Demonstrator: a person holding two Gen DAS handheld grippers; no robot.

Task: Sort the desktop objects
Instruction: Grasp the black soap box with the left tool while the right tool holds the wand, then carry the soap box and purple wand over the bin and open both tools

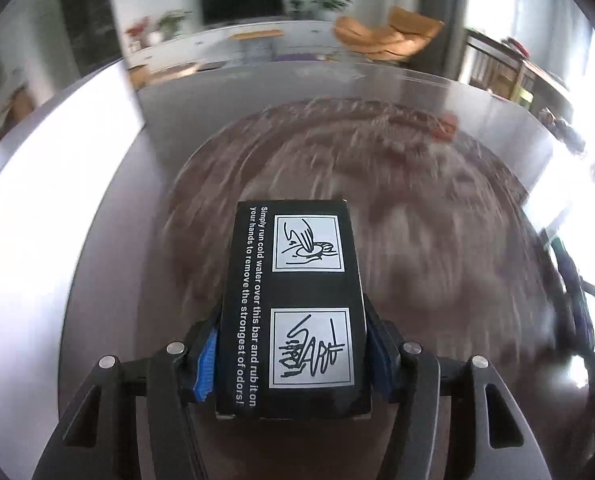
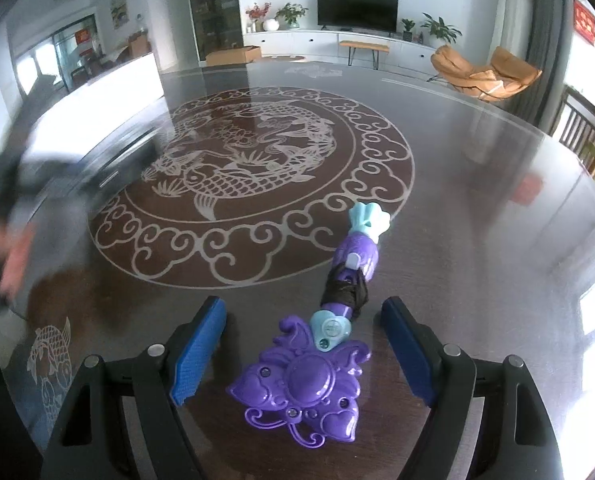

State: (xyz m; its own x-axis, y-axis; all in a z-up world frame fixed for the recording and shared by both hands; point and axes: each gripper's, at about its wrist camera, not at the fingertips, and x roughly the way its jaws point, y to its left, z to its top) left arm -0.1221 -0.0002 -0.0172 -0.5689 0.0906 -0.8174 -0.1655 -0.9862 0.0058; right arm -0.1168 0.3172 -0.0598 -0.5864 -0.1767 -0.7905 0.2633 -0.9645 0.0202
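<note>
Black box [image 1: 293,312] printed with white lettering and two line drawings, clamped lengthwise in left hand-held gripper [image 1: 291,354], blue pads pressed on both long sides, above blurred surface [image 1: 417,208]. Purple toy wand [image 2: 317,340], pale blue tip, black wrap mid-handle, flat on surface between wide-open right hand-held gripper [image 2: 303,348], untouched. Broad bare room beyond; far rim curved.

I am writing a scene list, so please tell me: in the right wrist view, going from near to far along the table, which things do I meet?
Purple flower-shaped toy head → pale blue heart piece → black wrap on the handle → pale blue handle end → dragon and fish medallion → orange lounge chair, beyond the table.
</note>
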